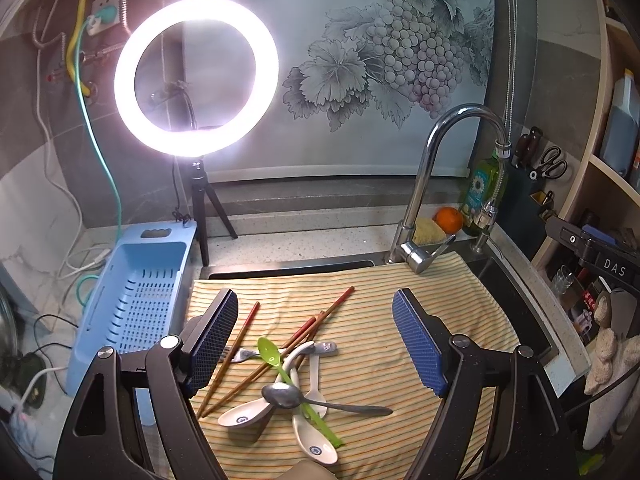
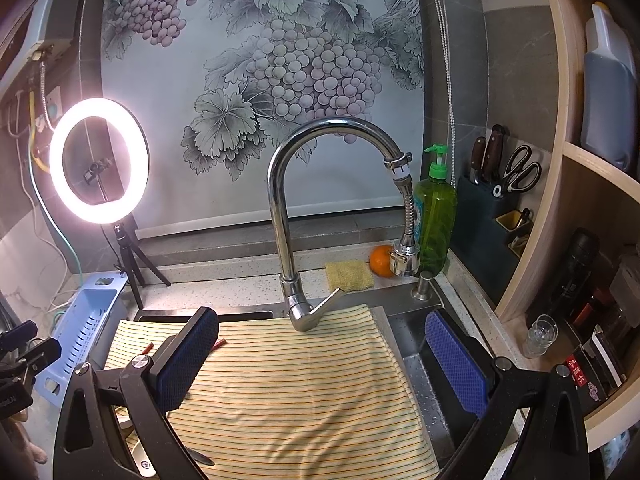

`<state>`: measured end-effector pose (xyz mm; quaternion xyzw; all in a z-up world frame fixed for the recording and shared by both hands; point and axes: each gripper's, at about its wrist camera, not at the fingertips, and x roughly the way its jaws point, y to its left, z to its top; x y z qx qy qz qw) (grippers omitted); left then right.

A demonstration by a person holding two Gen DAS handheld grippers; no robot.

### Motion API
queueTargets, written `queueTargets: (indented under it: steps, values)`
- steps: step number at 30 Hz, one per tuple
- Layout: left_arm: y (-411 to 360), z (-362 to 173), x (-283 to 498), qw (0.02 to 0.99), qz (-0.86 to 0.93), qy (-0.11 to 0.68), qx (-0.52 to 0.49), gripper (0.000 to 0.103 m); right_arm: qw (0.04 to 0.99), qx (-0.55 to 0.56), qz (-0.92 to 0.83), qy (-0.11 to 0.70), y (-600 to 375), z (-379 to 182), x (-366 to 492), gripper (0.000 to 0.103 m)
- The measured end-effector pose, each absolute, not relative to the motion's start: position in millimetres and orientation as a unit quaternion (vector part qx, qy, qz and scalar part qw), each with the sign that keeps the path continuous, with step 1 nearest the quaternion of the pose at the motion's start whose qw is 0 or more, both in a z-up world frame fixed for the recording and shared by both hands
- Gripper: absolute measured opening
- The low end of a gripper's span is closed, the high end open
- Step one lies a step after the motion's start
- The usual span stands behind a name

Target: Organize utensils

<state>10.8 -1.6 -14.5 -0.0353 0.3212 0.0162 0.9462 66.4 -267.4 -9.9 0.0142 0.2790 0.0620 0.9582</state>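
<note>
Both tongs hang spread wide and empty over the striped cloth (image 1: 380, 344): left tongs (image 1: 316, 336) above the utensil pile (image 1: 288, 380), right tongs (image 2: 320, 356) nearer the faucet (image 2: 296, 216).

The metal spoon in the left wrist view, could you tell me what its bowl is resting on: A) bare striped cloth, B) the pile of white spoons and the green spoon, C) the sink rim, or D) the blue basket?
B: the metal spoon lies with its bowl atop the crossed white ceramic spoons and the green plastic spoon, its handle reaching out over the striped cloth.
</note>
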Motion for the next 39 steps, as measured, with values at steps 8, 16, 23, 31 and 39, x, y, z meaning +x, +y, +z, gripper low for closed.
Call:
queueTargets:
  steps: [8,16,23,31,39]
  values:
    - [-4.7,-14.3,11.8,0.946,0.015,0.323,-0.034,0.08,0.958,0.015,0.061,0.279,-266.8,-12.2,66.4,0.102]
    - [-6.3,-14.2,12.3,0.946,0.015,0.323,-0.034,0.08,0.958,0.016,0.062,0.28,-267.4,-12.3,67.5,0.102]
    - [-6.7,-13.8,12.6,0.945,0.015,0.324,-0.033,0.08,0.957,0.017,0.062,0.282,-268.1,-14.0,68.4,0.102]
    - [-6.9,-13.6,12.8,0.945,0.016,0.324,-0.033,0.08,0.956,0.017,0.063,0.285,-267.3,-15.4,70.4,0.102]
    - [-9.1,-15.2,13.3,0.945,0.017,0.326,-0.034,0.08,0.955,0.016,0.065,0.289,-264.3,-17.4,73.3,0.102]
